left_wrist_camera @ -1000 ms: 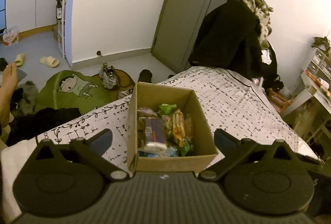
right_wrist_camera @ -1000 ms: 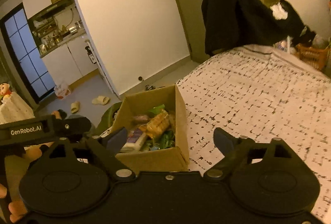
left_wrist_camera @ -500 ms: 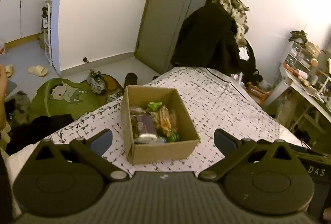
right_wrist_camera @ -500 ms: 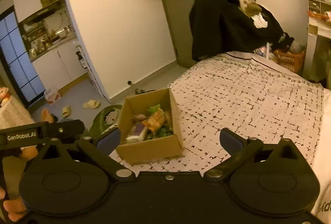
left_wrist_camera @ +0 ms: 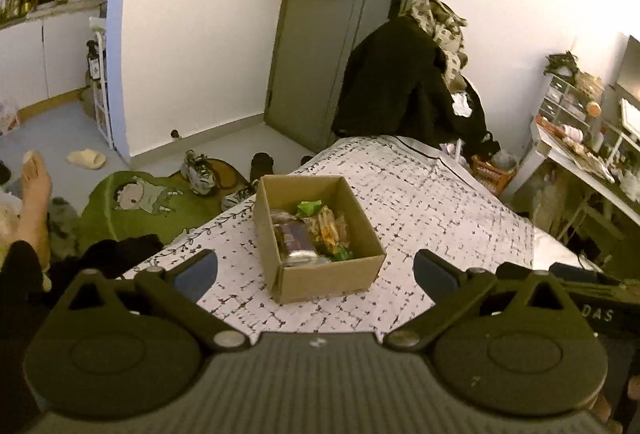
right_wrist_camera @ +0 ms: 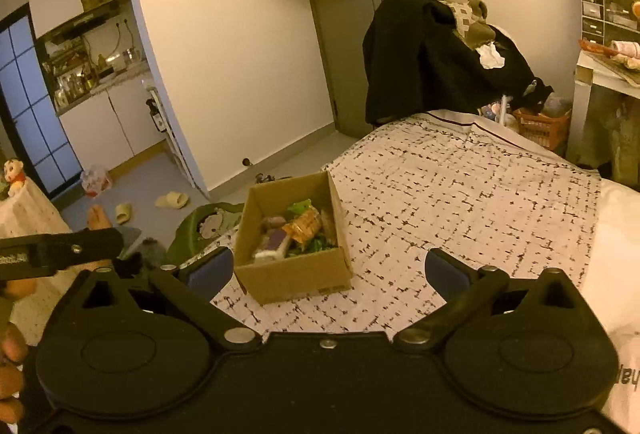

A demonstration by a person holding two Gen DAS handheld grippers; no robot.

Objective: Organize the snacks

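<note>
A brown cardboard box stands on the patterned bedspread near the bed's left edge. It holds several snack packets, among them purple, orange and green ones. It also shows in the right wrist view with the snacks inside. My left gripper is open and empty, held above and short of the box. My right gripper is open and empty, also back from the box. The left gripper's body shows at the left of the right wrist view.
A black coat pile sits at the bed's far end by the door. A green cartoon rug, shoes and slippers lie on the floor to the left. A cluttered desk stands right of the bed.
Both grippers have pulled back and up from the box, so it looks smaller and farther away. Both stay open and empty. The box has not moved.
</note>
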